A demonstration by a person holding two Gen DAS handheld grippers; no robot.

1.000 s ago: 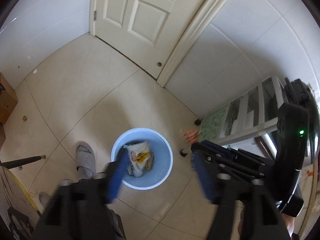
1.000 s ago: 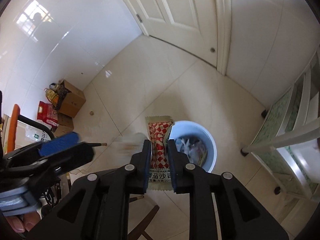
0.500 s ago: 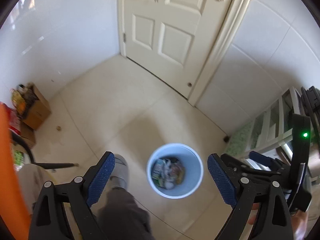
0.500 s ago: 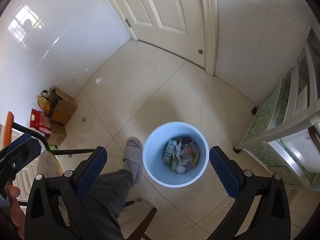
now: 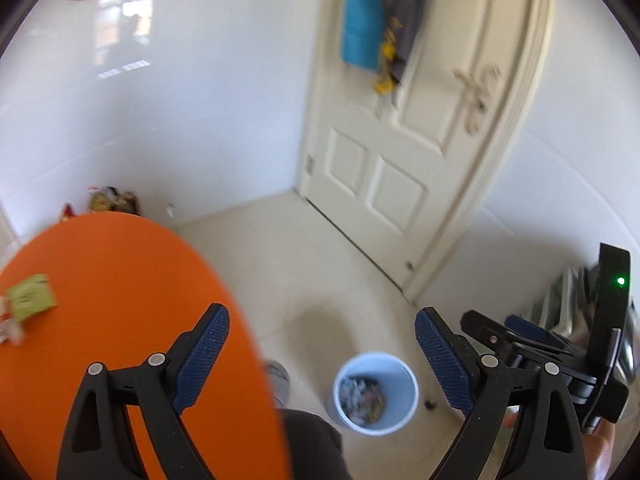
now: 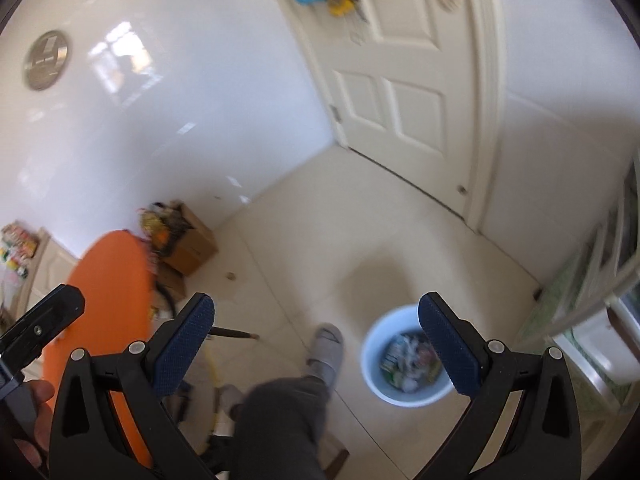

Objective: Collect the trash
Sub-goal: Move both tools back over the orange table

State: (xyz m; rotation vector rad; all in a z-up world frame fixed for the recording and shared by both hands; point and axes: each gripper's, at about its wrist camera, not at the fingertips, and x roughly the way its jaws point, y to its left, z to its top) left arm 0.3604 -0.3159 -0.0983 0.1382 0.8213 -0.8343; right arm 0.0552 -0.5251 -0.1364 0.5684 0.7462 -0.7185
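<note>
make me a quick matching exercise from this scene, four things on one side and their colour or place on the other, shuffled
Things:
1. trash bin
2. table top
3. cardboard box
4. green packet

Place or colour:
A. orange
B. on the table top
C. pale blue, on the floor, with trash inside
D. on the floor by the white wall

Pairs: 1-C, 2-A, 3-D, 4-B
</note>
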